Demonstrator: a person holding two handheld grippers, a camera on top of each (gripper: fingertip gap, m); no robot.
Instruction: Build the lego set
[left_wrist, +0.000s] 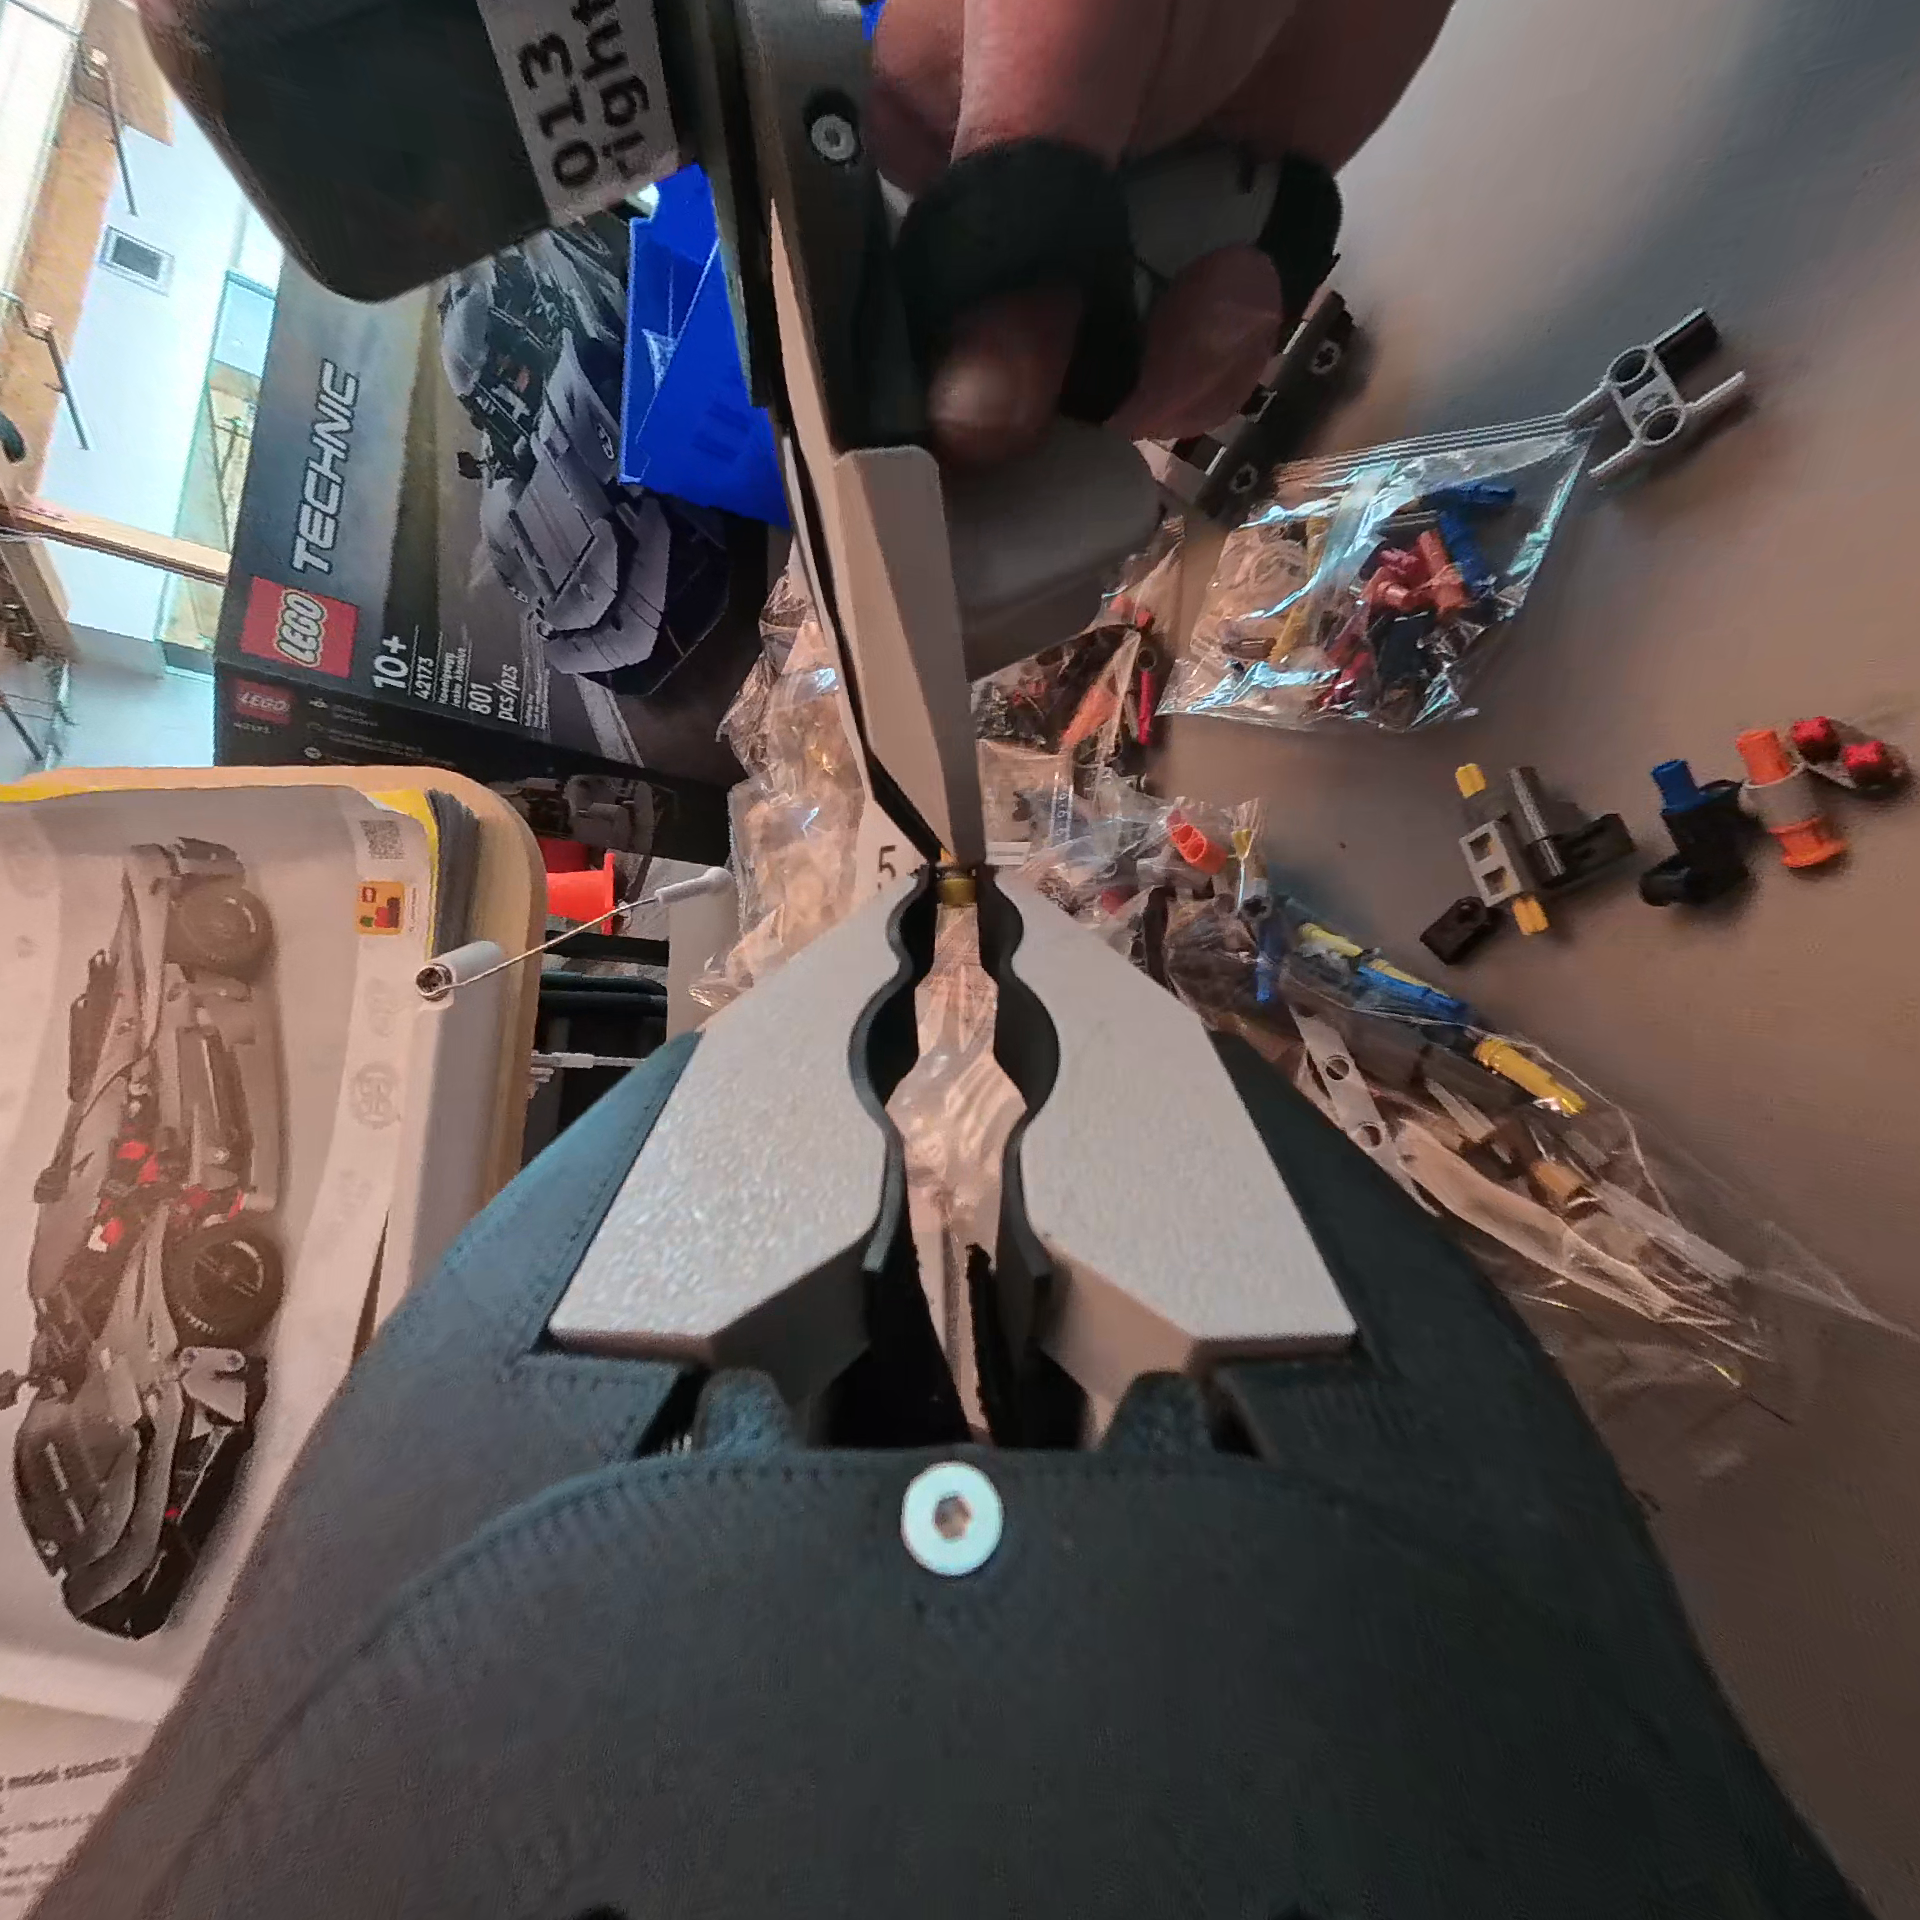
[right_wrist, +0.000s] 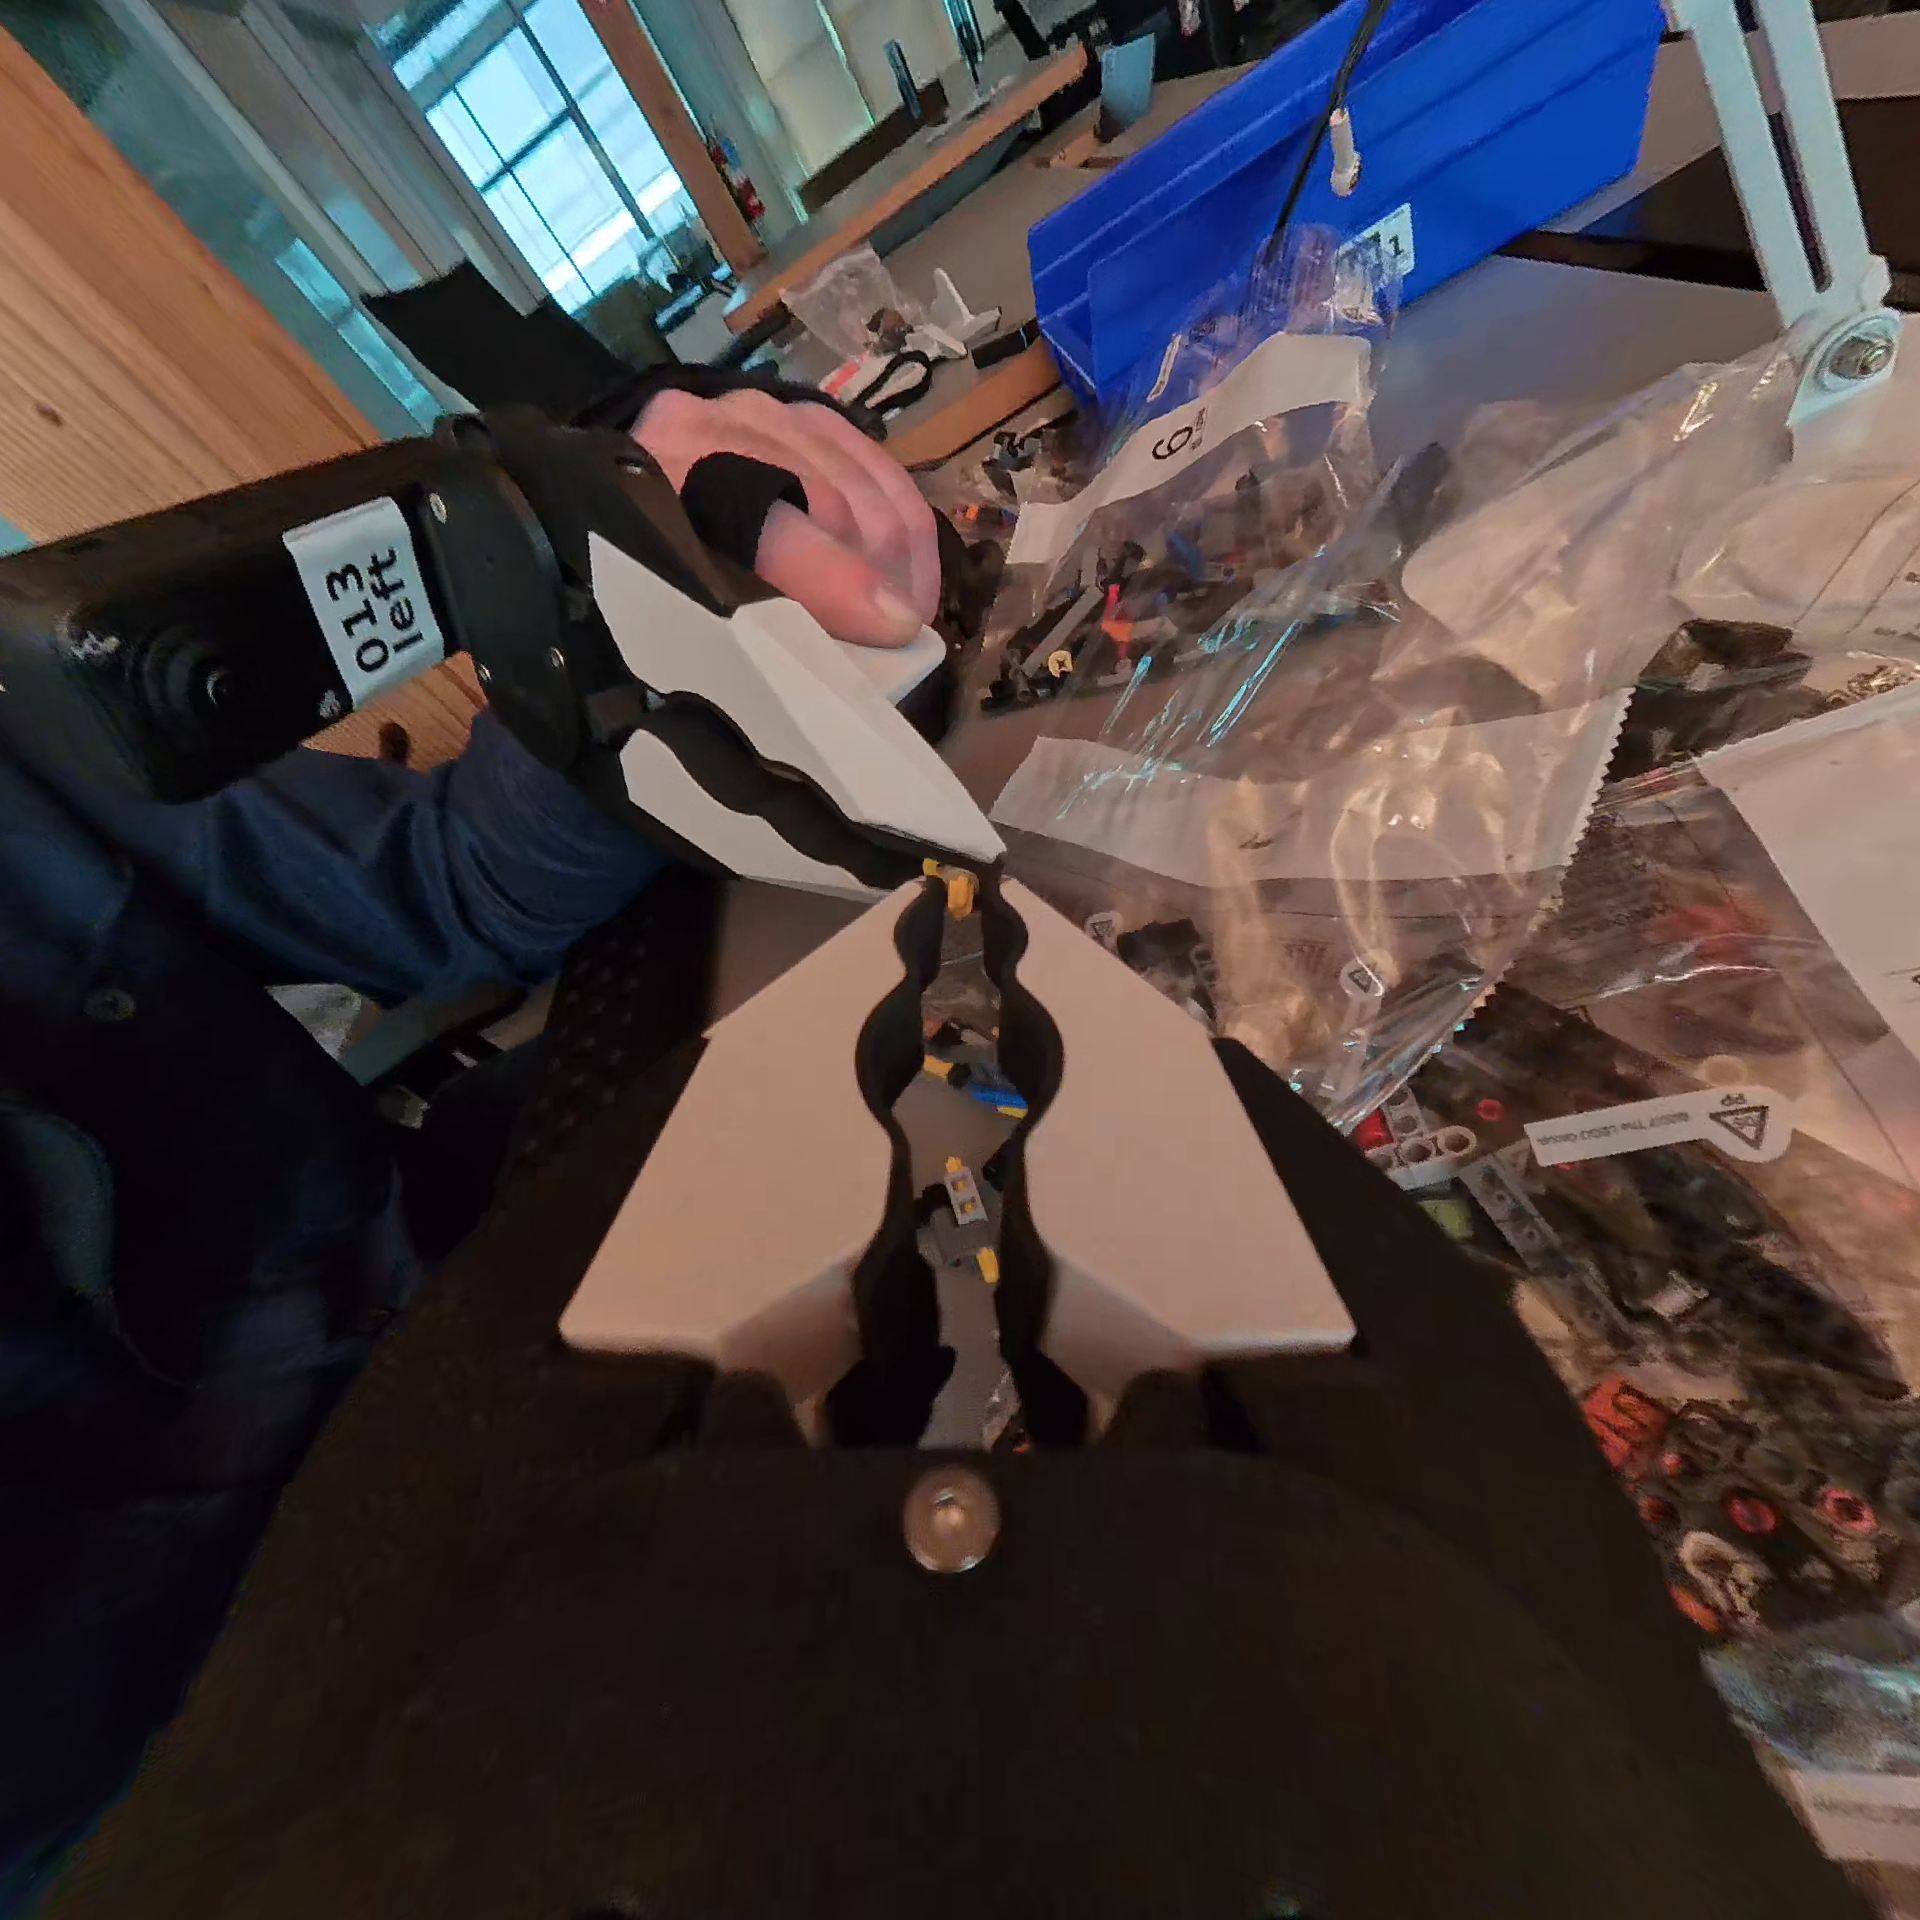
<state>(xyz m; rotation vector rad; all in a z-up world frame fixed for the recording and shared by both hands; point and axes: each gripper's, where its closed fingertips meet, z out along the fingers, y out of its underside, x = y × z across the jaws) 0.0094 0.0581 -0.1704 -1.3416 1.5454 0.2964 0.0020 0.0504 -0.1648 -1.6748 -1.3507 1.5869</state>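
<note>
Both tongs are meeting tip to tip above the surface (left_wrist: 1662, 1039): the left tongs (left_wrist: 958, 885) and the right tongs (right_wrist: 961, 891) are each pinching the same small yellow pin (right_wrist: 958, 891), held over the parts bags (right_wrist: 1351, 831)

Small yellow lego pin (right_wrist: 961, 891) is sitting pinched between both gripper tips, above the tabletop (left_wrist: 1558, 260). Loose sub-assemblies are lying on the tabletop: grey-black-yellow block (left_wrist: 1519, 854), blue-black piece (left_wrist: 1696, 831), orange-grey axle (left_wrist: 1789, 798). Sealed parts bags (right_wrist: 1455, 852) are lying heaped alongside.
</note>
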